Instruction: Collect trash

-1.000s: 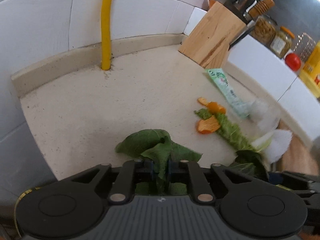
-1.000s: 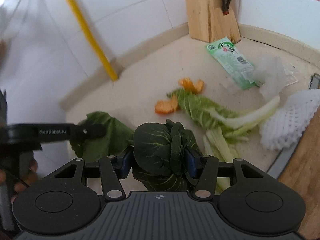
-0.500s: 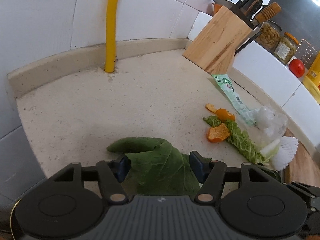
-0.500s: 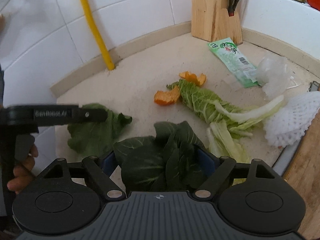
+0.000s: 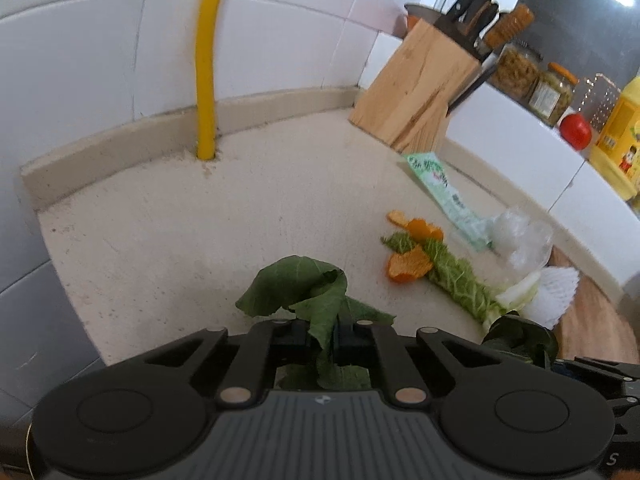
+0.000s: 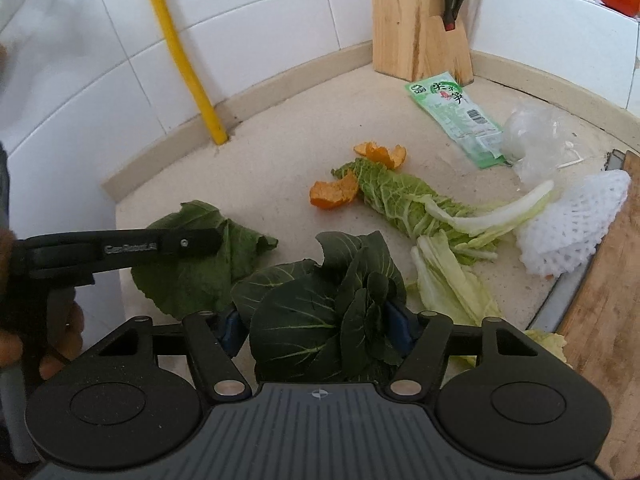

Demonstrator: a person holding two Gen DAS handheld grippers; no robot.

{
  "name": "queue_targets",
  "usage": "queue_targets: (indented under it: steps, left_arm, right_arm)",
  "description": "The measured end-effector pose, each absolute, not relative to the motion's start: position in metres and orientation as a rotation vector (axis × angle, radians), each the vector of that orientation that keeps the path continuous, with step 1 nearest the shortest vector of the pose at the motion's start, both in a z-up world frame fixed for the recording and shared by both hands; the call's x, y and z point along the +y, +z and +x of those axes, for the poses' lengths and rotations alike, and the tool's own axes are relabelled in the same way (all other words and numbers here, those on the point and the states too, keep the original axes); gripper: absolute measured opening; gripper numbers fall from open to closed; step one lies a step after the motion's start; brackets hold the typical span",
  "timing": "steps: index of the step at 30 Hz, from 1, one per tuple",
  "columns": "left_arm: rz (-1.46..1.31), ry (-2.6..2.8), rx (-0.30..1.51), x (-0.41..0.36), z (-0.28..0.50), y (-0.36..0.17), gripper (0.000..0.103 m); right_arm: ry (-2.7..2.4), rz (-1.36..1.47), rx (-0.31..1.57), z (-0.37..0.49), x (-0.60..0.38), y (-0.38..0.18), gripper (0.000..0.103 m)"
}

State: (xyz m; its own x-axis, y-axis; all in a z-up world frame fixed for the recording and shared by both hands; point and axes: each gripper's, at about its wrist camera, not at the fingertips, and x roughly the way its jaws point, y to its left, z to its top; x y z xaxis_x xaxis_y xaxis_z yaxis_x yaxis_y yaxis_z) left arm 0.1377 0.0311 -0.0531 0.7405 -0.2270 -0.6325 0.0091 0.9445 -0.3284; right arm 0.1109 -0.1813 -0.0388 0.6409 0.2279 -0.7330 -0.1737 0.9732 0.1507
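At six o'clock in the left view, left gripper [image 5: 323, 334] pinches a leaf [image 5: 298, 286] shut, lifting it for collection.

Right view: right gripper [image 6: 316, 326] jaws closing round bok choy [image 6: 320, 304]; peel [image 6: 334, 194] at twelve.

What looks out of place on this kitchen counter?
Kitchen scraps are strewn over the counter: two pieces of orange peel, a limp cabbage leaf, an empty green wrapper, crumpled clear plastic and a white foam net. They lie loose in front of the knife block.
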Motion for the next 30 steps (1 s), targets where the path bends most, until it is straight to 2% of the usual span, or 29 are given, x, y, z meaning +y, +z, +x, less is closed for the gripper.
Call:
queue_targets:
  steps: [9, 30]
  left_arm:
    - [-0.343, -0.081, 0.663, 0.053, 0.105, -0.036, 0.005]
    - [-0.461, 0.193, 0.553, 0.163, -0.003, -0.029, 0.004]
  right_arm:
    - [0.287, 0.087, 0.816, 0.110, -0.164, -0.020, 0.072]
    - [0.622, -0.044, 0.843, 0.103, -0.024, -0.017, 0.072]
